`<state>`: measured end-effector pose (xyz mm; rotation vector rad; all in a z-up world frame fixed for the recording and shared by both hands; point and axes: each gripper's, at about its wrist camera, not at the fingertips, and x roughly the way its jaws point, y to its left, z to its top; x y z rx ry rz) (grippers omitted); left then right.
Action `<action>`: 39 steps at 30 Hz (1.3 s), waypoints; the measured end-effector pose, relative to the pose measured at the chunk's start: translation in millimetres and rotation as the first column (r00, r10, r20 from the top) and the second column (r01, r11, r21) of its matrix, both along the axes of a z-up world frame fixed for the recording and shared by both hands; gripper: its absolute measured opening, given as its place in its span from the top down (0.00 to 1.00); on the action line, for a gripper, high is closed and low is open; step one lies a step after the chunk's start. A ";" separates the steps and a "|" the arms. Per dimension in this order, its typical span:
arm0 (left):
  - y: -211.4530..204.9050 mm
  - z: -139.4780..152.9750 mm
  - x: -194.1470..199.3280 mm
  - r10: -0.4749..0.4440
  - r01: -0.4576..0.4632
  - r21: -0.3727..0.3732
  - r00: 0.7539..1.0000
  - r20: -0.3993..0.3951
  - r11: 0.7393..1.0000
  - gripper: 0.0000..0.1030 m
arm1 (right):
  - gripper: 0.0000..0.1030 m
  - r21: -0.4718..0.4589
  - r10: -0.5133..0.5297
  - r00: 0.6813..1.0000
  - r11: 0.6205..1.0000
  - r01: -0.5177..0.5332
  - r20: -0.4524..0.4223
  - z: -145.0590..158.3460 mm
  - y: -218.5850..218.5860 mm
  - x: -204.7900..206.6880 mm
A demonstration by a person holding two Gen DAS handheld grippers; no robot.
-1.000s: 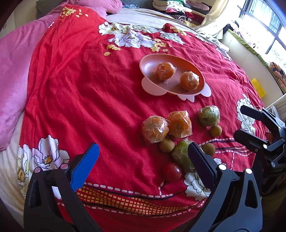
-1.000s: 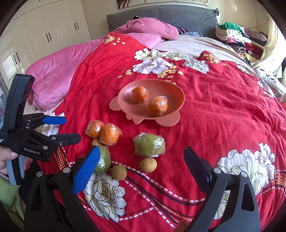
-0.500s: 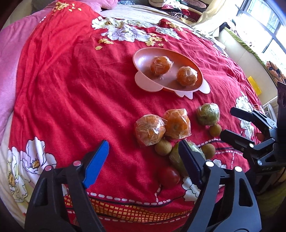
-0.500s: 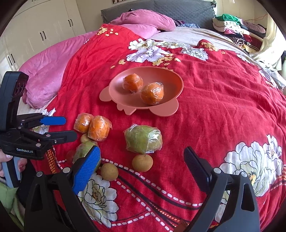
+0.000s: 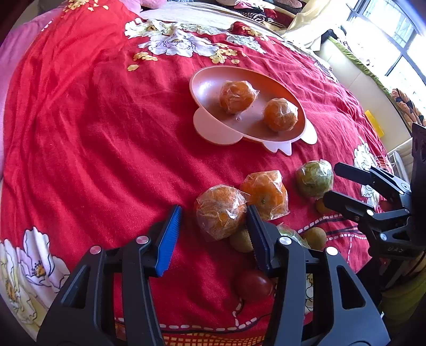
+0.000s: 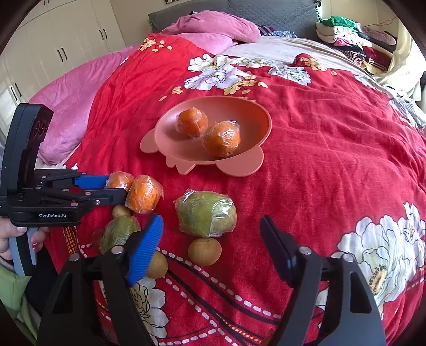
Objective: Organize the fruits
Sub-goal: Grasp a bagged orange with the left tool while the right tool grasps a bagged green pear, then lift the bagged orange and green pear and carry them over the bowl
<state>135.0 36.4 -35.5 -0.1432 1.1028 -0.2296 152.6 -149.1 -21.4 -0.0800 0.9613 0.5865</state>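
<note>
Left wrist view: the left gripper (image 5: pixel 214 213) reached low over the bed, fingers (image 5: pixel 170 234) spread around a wrapped orange (image 5: pixel 219 210), not yet clenched; the right gripper (image 6: pixel 211 226) hovered, fingers released.

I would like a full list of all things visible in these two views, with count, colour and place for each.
plate: 1, pink, middle of the blanket.
wrapped oranges on plate: 2, orange.
wrapped oranges on blanket: 2, orange, touching, nearer than the plate.
wrapped green fruits: 2, green, on the blanket.
small brown fruits: 3 or more, tan, among the wrapped fruits.
tomato: 1, red, near edge.
blanket: 1, red with white flowers.
pillows: pink, at the headboard.
left gripper: open, around one orange.
right gripper: open, before a green fruit.
</note>
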 end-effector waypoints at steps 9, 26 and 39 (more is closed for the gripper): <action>5.9 -2.9 2.3 0.007 -0.007 -0.019 1.000 -0.002 1.000 0.59 | 0.48 0.001 0.020 0.999 1.000 -0.020 -0.025 -11.0 12.7 10.0; 2.8 -8.3 15.4 0.012 -0.012 -0.023 1.000 -0.001 1.000 0.66 | 0.53 0.053 -0.024 1.000 0.998 0.024 -0.005 -1.0 -1.5 12.4; 0.5 12.9 7.3 0.002 -0.001 -0.073 1.000 0.024 0.997 0.70 | 0.53 0.077 -0.050 0.998 0.996 0.048 0.022 14.1 -14.0 12.4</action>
